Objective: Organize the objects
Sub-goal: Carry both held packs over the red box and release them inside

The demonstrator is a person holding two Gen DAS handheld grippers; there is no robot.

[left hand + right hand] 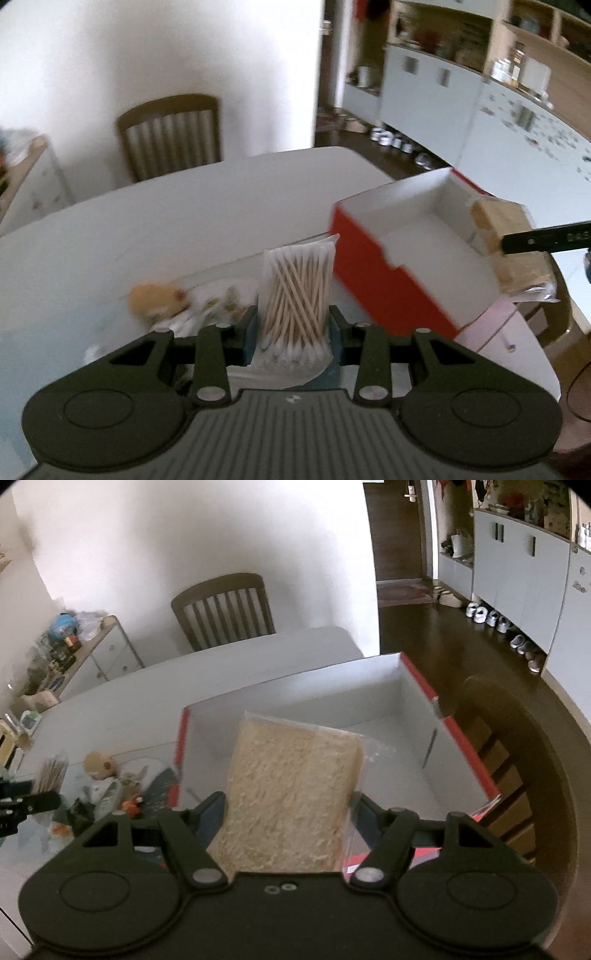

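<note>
Two grippers are loaded: my left gripper clamps a clear packet of cotton swabs above the white table, just left of the red box. My right gripper pinches a bagged slice of bread over that box's open white interior. Small cluttered items lie on the table beside it.

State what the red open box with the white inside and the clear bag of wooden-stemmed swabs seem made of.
Red open box: probably matte cardboard; thin, straight, folded walls, white inside. Clear bag of swabs: glossy thin plastic film, see-through; the stems look like pale wood or bamboo, tips like white cotton.
</note>
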